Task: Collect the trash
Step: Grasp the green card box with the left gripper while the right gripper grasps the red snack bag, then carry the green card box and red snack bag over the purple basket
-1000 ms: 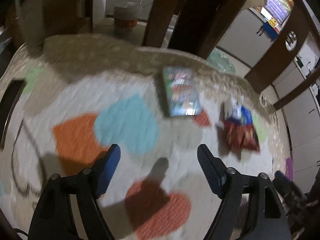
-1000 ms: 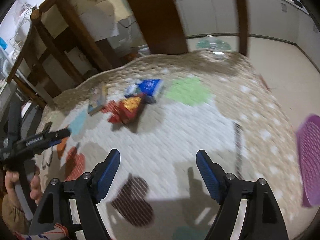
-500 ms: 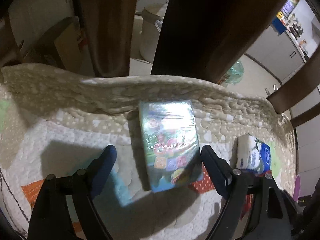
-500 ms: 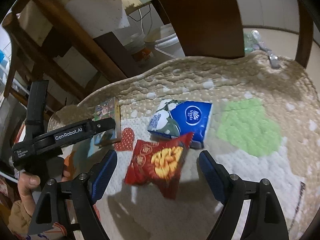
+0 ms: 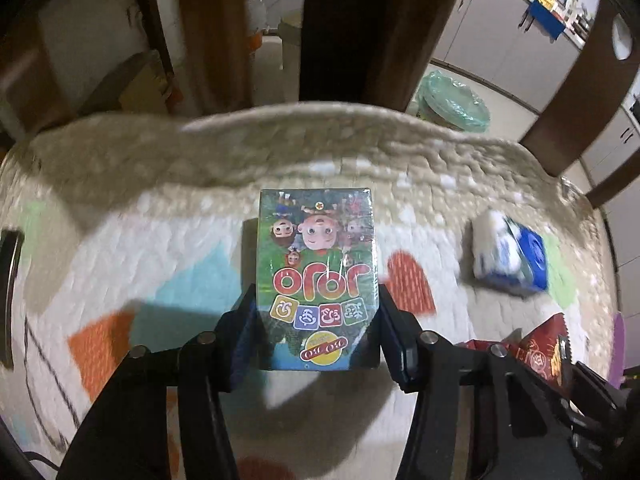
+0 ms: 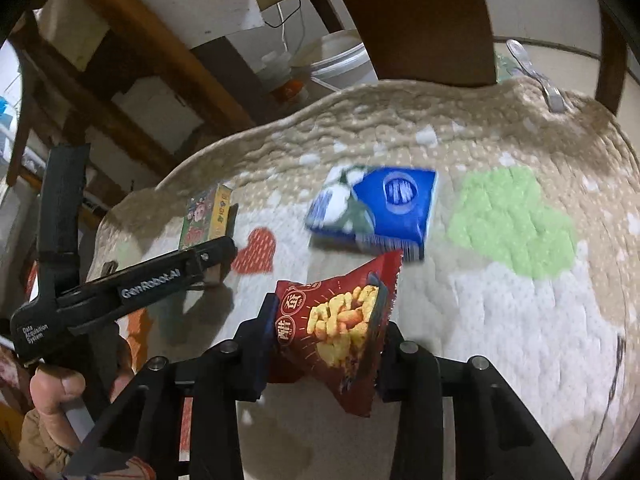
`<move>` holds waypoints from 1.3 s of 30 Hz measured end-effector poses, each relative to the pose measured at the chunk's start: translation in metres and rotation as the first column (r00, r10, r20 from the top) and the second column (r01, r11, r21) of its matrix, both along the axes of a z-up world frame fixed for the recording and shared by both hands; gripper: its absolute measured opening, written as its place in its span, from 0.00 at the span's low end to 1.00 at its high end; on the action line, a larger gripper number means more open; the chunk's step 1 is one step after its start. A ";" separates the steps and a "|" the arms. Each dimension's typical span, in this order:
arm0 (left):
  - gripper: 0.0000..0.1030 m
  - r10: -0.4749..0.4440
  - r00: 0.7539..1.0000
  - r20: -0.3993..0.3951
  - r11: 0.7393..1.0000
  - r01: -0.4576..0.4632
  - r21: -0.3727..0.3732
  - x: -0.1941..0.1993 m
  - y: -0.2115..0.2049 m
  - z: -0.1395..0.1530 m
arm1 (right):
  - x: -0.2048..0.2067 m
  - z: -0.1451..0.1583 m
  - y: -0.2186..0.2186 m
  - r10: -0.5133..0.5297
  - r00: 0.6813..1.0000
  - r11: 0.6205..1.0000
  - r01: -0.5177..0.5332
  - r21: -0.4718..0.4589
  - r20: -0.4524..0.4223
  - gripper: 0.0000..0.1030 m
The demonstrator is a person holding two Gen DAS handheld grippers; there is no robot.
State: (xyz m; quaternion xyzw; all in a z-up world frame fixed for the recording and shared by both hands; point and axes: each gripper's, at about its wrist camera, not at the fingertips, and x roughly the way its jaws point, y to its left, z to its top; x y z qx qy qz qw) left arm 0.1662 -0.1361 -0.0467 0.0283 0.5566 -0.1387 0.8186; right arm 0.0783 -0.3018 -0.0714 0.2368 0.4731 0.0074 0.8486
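Observation:
A colourful cartoon box (image 5: 318, 276) lies on the quilted mat (image 5: 168, 240); my left gripper (image 5: 318, 320) is shut on its near end, one finger on each side. The box also shows in the right wrist view (image 6: 204, 216), with the left gripper (image 6: 208, 260) beside it. My right gripper (image 6: 326, 328) is shut on a red snack bag (image 6: 340, 320), held crumpled just above the mat. A blue and white tissue pack (image 6: 376, 212) lies just beyond the bag; it also shows in the left wrist view (image 5: 510, 256).
Dark wooden chair and table legs (image 5: 340, 32) stand past the mat's far edge. A white bucket (image 6: 332, 64) and a green-lined bin (image 5: 452, 100) sit on the floor behind. A plastic spoon (image 6: 536, 76) lies at the mat's far right edge.
Both grippers moved forward and closed: the left one onto the cartoon box, the right one onto the red snack bag, which now stands up crumpled between the fingers.

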 end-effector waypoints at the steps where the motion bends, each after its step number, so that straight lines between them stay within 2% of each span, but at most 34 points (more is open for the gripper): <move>1: 0.52 0.000 1.000 -0.010 1.000 0.000 -0.013 -0.005 0.004 0.002 | -0.007 0.000 -0.001 -0.001 1.000 1.000 0.001 0.009 -0.002 0.41; 8: 0.52 -0.010 0.998 -0.065 0.997 0.005 -0.078 -0.067 0.041 0.013 | -0.069 0.005 0.000 0.005 1.000 1.000 -0.005 0.025 -0.030 0.41; 15: 0.52 -0.008 0.998 -0.065 0.999 0.005 -0.036 -0.132 0.067 0.005 | -0.135 0.006 -0.004 -0.002 0.999 0.999 0.004 0.039 -0.054 0.41; 18: 0.52 -0.011 0.999 -0.050 1.000 0.013 0.026 -0.131 0.060 -0.007 | -0.152 0.001 -0.006 -0.015 0.998 1.000 0.016 0.008 -0.057 0.46; 20: 0.52 -0.022 1.000 -0.019 0.999 0.023 0.048 -0.133 0.060 -0.006 | -0.158 -0.001 -0.007 -0.038 0.998 0.999 0.038 -0.011 -0.059 0.60; 21: 0.53 -0.024 1.000 -0.013 0.998 0.025 0.054 -0.134 0.061 -0.005 | -0.161 0.001 -0.009 -0.048 0.997 0.999 0.047 -0.012 -0.053 0.60; 25: 0.56 -0.010 1.000 0.000 0.999 0.010 0.033 -0.134 0.066 -0.006 | -0.165 0.003 -0.007 -0.066 0.997 0.998 0.065 -0.022 -0.044 0.71; 31: 0.63 -0.022 0.998 0.055 0.999 0.019 0.051 -0.141 0.060 -0.008 | -0.158 0.001 -0.006 -0.090 0.995 0.996 0.089 -0.014 -0.041 0.79; 36: 0.69 -0.021 0.994 0.105 0.996 0.012 0.088 -0.145 0.052 -0.011 | -0.151 -0.001 -0.001 -0.106 0.993 0.994 0.104 -0.044 -0.045 0.79; 37: 0.69 -0.020 0.994 0.105 0.996 0.010 0.092 -0.145 0.052 -0.011 | -0.150 -0.001 0.000 -0.107 0.993 0.993 0.104 -0.058 -0.046 0.77; 38: 0.69 -0.018 0.995 0.100 0.995 0.009 0.094 -0.144 0.052 -0.011 | -0.150 -0.001 0.002 -0.108 0.993 0.992 0.105 -0.074 -0.045 0.68; 39: 0.64 -0.016 0.996 0.089 0.996 0.008 0.088 -0.144 0.053 -0.010 | -0.151 -0.001 0.002 -0.106 0.994 0.991 0.102 -0.085 -0.041 0.62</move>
